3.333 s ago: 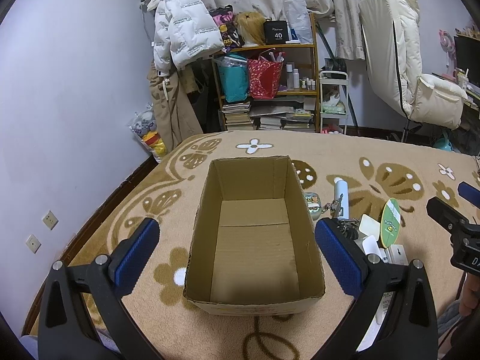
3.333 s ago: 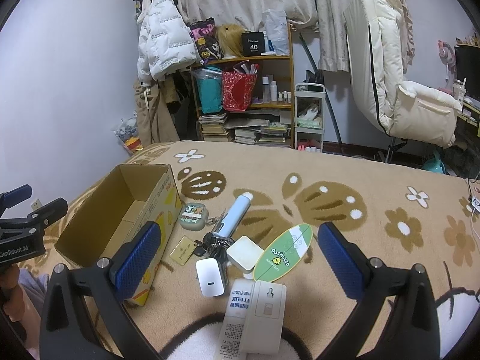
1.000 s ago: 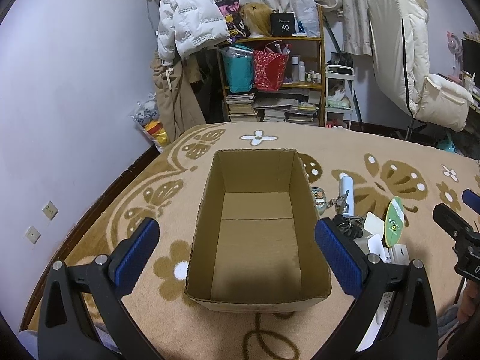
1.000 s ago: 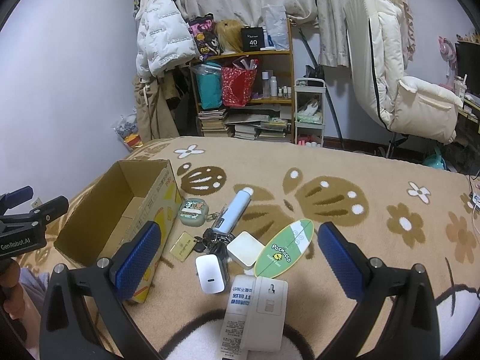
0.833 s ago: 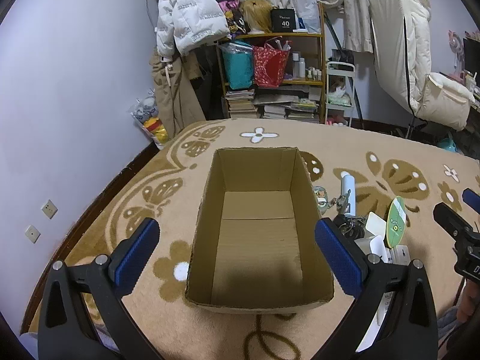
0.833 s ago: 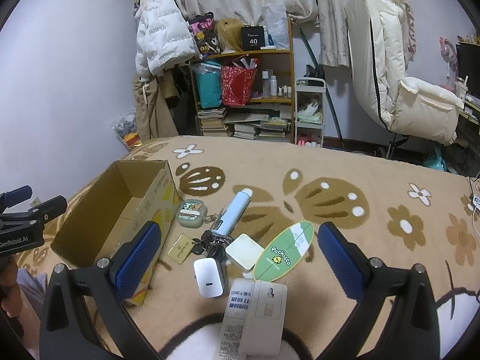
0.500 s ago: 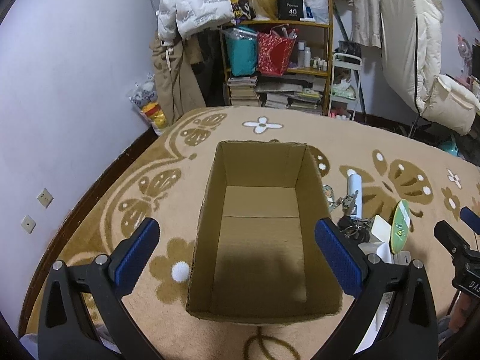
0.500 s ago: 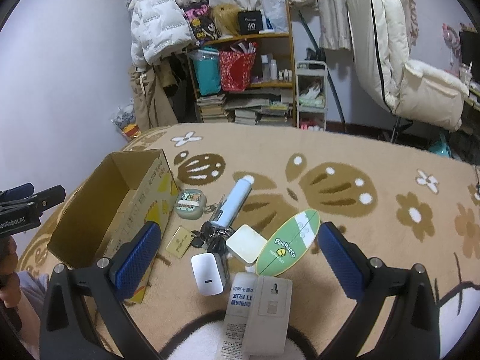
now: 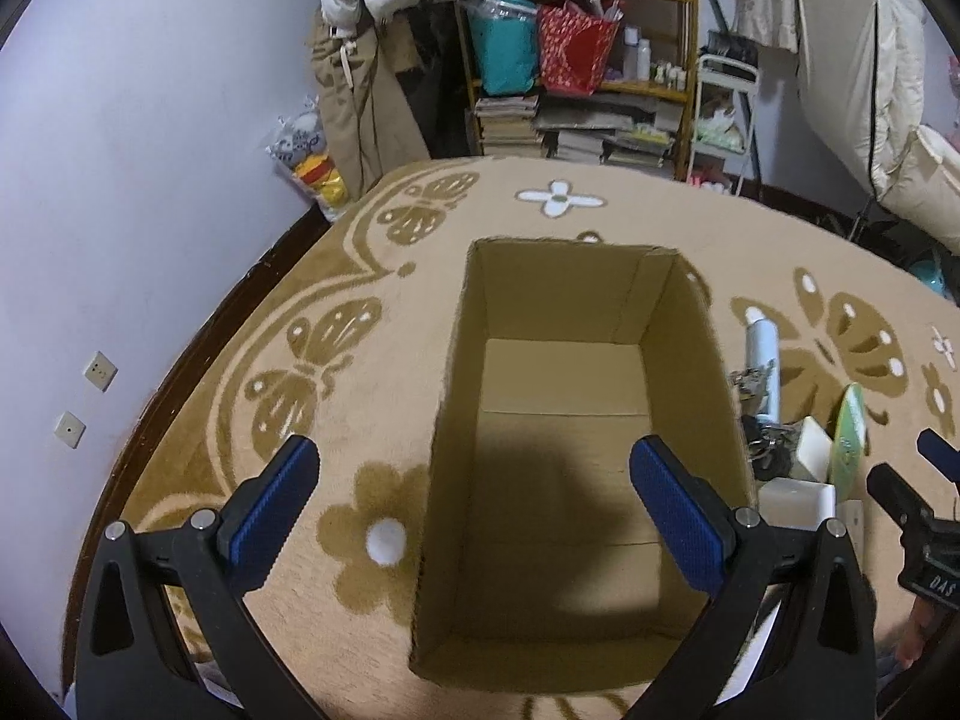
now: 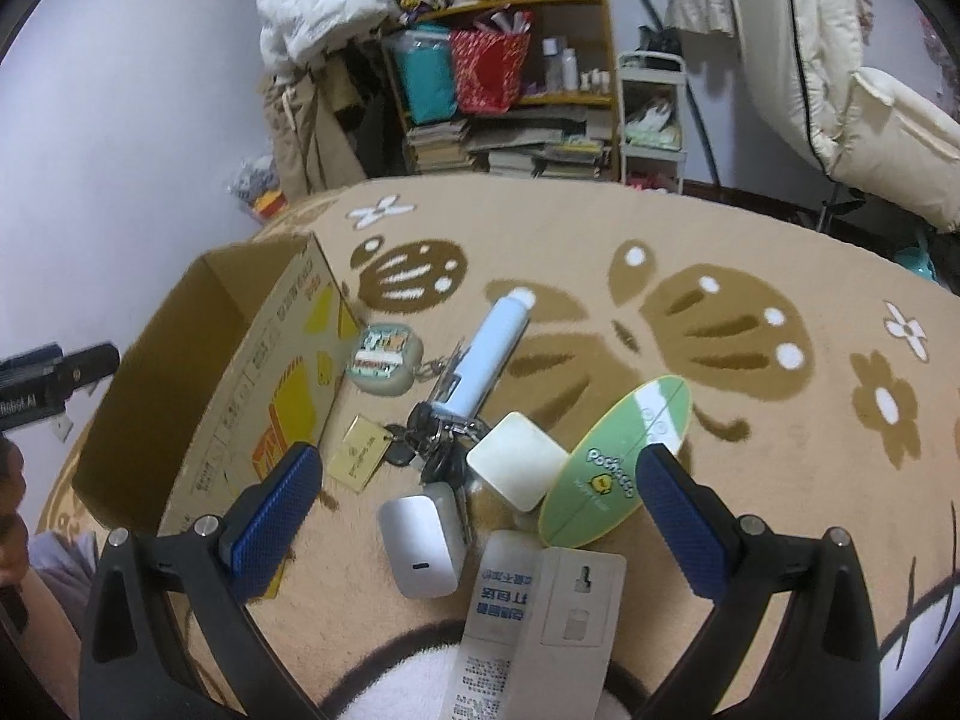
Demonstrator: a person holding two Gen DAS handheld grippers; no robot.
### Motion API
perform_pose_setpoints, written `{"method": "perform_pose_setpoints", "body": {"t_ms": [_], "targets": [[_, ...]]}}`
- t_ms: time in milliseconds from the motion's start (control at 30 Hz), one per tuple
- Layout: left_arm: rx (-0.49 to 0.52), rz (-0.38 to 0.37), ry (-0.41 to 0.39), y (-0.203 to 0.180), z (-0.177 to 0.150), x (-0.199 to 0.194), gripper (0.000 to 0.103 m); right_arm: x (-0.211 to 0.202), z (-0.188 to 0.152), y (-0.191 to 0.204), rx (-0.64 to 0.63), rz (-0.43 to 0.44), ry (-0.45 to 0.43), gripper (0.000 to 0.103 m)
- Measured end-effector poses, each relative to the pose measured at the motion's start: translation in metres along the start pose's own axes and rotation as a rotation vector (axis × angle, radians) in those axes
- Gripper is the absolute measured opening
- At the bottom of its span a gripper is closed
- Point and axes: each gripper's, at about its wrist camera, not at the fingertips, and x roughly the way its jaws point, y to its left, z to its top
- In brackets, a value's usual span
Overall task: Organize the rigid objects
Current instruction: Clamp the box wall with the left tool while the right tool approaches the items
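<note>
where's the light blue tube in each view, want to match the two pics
Left wrist view: the light blue tube lies on the rug at right, just past the cardboard box's right wall.
Right wrist view: the tube lies near the centre, angled up to the right, above the keys.
Shared landmark: the cardboard box.

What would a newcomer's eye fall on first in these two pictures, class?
First, the open cardboard box, with nothing in it, on the flowered carpet under the left gripper. Next, the clutter beside it: a green surfboard-shaped card, a pale blue tube and keys.
</note>
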Motion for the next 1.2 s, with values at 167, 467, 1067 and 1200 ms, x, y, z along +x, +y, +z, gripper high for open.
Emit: {"method": "perform_pose_setpoints", "body": {"t_ms": [167, 467, 1067, 1200], "targets": [[-0.018, -0.020, 0.068, 0.008, 0.003, 0.027, 0.102, 0.020, 0.002, 0.010, -0.012, 0.026, 0.029, 0.103], [-0.019, 0.004, 0.191, 0.015, -0.004, 0.057, 0.102, 0.047, -0.004, 0.021, -0.060, 0.040, 0.086, 0.103], [0.024, 0.059, 0.396, 0.017, -0.022, 0.094, 0.084, 0.060, -0.013, 0.023, -0.075, 0.036, 0.140, 0.103], [0.033, 0.066, 0.417, 0.015, -0.026, 0.097, 0.070, 0.062, -0.016, 0.023, -0.079, 0.029, 0.141, 0.103]]}}
